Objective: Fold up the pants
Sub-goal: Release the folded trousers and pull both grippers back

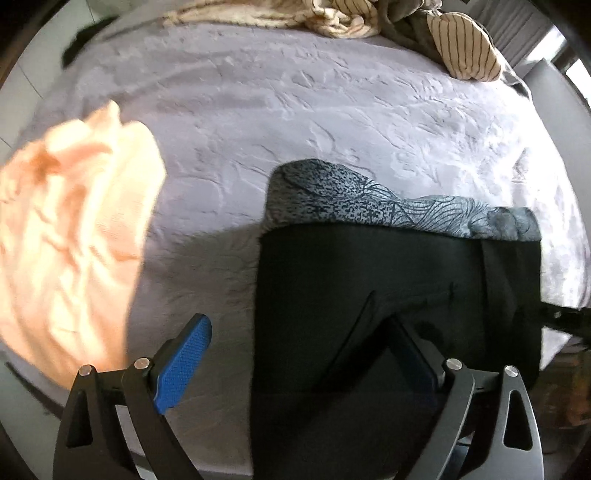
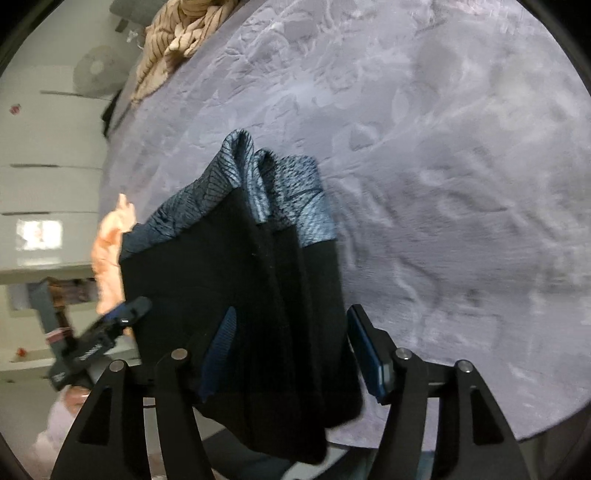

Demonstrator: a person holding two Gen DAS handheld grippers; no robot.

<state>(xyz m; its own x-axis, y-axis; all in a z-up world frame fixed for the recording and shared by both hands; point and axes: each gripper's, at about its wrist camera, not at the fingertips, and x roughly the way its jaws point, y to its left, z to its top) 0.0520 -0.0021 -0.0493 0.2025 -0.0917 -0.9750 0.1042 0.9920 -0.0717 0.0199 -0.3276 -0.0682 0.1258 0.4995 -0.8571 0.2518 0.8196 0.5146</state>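
Wide lilac bedspread (image 1: 295,122) fills both views, embossed and rumpled. On its left side in the left wrist view lies a peach garment (image 1: 74,229), crumpled and blurred, well apart from the pants. Up at the far edge sits a heap of striped cream bedding (image 1: 343,18) and a striped pillow (image 1: 465,48). Nothing lies between the grippers and the pants.

The pants (image 1: 388,295) are black with a patterned blue-grey part (image 1: 388,199) at their far end. In the left wrist view they spread flat-looking and broad, near the front edge of the bed. The right wrist view shows them differently: the pants (image 2: 236,295) bunch into vertical folds with the patterned part (image 2: 266,184) peaking upward, and the lower edge hangs past the bed's rim.

Only the right wrist view shows the room to the side: white drawers (image 2: 44,184), a fan (image 2: 98,68), and the other gripper's dark body at the pants' left edge.

The left gripper (image 1: 299,350) is spread wide; its left blue pad (image 1: 184,365) sits over bare bedspread, the right finger over black cloth, nothing pinched between them. The right gripper (image 2: 291,350) also stands wide apart, the black cloth lying between its fingers (image 2: 219,350); whether either pad presses the fabric I cannot tell.
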